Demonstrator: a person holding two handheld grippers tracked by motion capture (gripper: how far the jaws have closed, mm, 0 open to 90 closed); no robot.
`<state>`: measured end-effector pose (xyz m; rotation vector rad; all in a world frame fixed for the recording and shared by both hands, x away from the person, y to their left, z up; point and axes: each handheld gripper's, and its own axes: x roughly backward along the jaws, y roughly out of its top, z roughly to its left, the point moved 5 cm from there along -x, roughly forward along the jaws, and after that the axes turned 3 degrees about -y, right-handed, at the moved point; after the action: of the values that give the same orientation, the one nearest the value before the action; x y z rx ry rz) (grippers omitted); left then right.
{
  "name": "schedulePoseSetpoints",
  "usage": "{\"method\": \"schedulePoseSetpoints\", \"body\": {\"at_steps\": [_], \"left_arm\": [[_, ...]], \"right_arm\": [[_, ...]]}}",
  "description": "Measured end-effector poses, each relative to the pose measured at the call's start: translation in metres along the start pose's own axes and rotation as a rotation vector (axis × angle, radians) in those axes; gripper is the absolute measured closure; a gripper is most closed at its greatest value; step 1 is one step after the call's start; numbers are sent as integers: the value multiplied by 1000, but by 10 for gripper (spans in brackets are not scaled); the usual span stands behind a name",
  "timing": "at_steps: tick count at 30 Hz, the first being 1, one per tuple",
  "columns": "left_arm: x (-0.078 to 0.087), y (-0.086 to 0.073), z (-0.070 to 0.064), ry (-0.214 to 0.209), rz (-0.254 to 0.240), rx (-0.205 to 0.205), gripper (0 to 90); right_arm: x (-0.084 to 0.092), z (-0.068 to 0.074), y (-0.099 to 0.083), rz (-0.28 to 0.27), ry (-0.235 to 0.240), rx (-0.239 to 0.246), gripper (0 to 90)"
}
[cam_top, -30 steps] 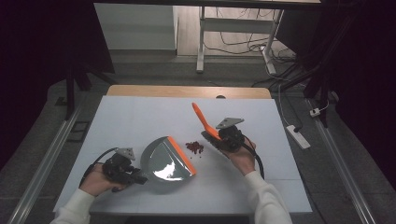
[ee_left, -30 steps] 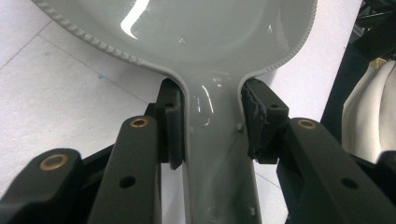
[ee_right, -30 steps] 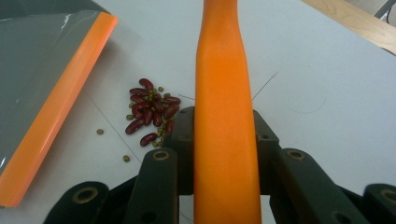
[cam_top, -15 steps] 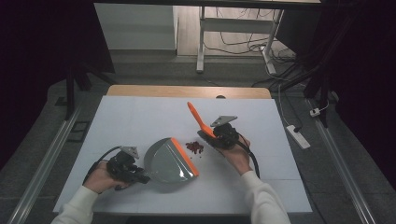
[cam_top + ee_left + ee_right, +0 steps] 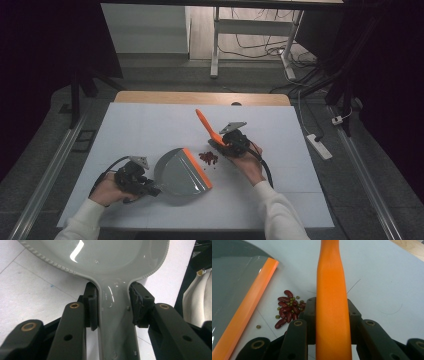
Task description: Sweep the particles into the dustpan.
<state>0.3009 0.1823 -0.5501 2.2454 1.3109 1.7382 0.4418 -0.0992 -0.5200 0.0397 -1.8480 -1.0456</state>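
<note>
Starting at the near left: the person's left hand [image 5: 107, 187] sits low on the table [image 5: 150, 125], forearm coming in from the near edge, white sleeve showing. The left gripper [image 5: 150, 189] lies about level, pointing right, and it's clamped on the grey handle of the dustpan [image 5: 177, 172]. In the left gripper view both pads press the sides of the dustpan's handle [image 5: 116, 322] just below where it widens into the pan. The pan lies flat on the table, its orange lip [image 5: 196, 167] facing right and a bit far.

Just right of that lip is a small pile of red beans [image 5: 209, 158] with a few little green ones mixed in [image 5: 291, 301], and one green stray [image 5: 258, 326] lies closer to the lip. Pile and lip are near but not touching.

Further right, the right hand [image 5: 247, 162] is raised a little, wrist angled toward the far left. The right gripper [image 5: 222, 142] grips an orange brush handle [image 5: 205, 122], which slants up and away to the far left. In the right gripper view the handle [image 5: 332, 302] runs straight up between the closed-in jaws. The bristles aren't visible, hidden under the gripper. The beans lie just left of it.

Off the table's right side there's a white power strip [image 5: 320, 146] on the floor.
</note>
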Motion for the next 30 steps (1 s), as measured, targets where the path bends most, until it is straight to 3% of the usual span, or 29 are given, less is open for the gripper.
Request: {"method": "schedulePoseSetpoints", "body": {"at_steps": [9, 14, 22, 30], "left_arm": [[-3, 2, 0, -10, 7, 1, 617], [-3, 1, 1, -14, 9, 5, 617], [-4, 2, 2, -19, 9, 9, 617], [-5, 2, 2, -21, 10, 11, 617]], "right_arm": [[-11, 5, 2, 28, 14, 7, 702], [-14, 11, 3, 23, 40, 10, 702], [-15, 15, 3, 16, 44, 2, 702], [-16, 25, 6, 18, 44, 28, 701]]}}
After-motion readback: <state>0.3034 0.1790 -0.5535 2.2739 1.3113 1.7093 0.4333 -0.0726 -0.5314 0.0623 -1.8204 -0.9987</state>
